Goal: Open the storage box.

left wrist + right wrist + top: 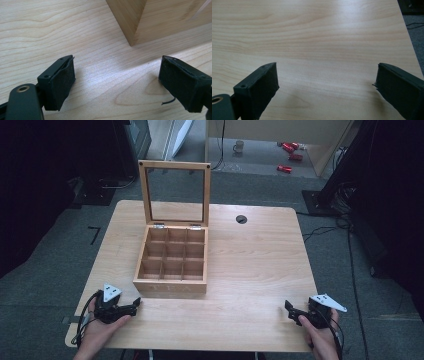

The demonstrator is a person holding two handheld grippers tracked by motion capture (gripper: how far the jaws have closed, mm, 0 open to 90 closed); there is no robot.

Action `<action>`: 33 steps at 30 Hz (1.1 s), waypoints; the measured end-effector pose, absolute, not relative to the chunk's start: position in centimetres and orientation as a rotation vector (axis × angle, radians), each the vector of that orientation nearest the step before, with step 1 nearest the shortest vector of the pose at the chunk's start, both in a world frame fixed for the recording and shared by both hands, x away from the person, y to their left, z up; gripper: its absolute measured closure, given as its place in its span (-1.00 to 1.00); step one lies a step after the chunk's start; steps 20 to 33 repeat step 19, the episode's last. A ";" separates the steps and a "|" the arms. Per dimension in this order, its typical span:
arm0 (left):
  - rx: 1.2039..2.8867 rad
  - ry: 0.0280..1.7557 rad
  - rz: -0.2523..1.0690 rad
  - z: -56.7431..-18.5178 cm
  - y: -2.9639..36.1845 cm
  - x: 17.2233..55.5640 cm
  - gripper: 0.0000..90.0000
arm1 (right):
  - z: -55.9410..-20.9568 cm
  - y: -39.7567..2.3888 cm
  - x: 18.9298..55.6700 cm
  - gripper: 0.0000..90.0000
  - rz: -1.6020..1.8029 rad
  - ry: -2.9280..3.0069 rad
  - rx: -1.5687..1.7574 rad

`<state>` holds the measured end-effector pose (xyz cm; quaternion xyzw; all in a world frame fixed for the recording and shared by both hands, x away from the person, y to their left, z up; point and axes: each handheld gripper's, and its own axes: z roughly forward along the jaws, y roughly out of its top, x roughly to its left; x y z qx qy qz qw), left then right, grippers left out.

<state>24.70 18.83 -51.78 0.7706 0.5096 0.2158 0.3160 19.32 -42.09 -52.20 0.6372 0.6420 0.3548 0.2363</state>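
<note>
A wooden box (171, 287) with several square compartments stands in the middle of the light wooden table (250, 260), its glass-paned lid (175, 192) raised upright at the back. My left gripper (136, 306) rests near the front left edge, open, pointing toward the box's near left corner (131, 37), nothing between its pads (62, 85). My right gripper (290, 312) sits near the front right edge, open and empty, with only bare table (324, 50) ahead of its pads (264, 92).
A round cable hole (241, 219) sits at the table's back right. Beyond the table, the floor holds a mug (239, 146), red cans (290, 147), cables and dark stands (325, 195). Table edge and floor (414, 32) lie just to the right gripper's right.
</note>
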 end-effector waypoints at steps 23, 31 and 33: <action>2.029 1.343 0.568 -51.8 18.8 24.7 -0.69 | -52.6 -40.7 19.5 -0.93 0.819 1.875 1.672; 2.029 1.343 0.568 -51.8 18.8 24.7 -0.69 | -52.6 -40.7 19.5 -0.93 0.819 1.875 1.672; 2.029 1.343 0.568 -51.8 18.8 24.7 -0.69 | -52.6 -40.7 19.5 -0.93 0.819 1.875 1.672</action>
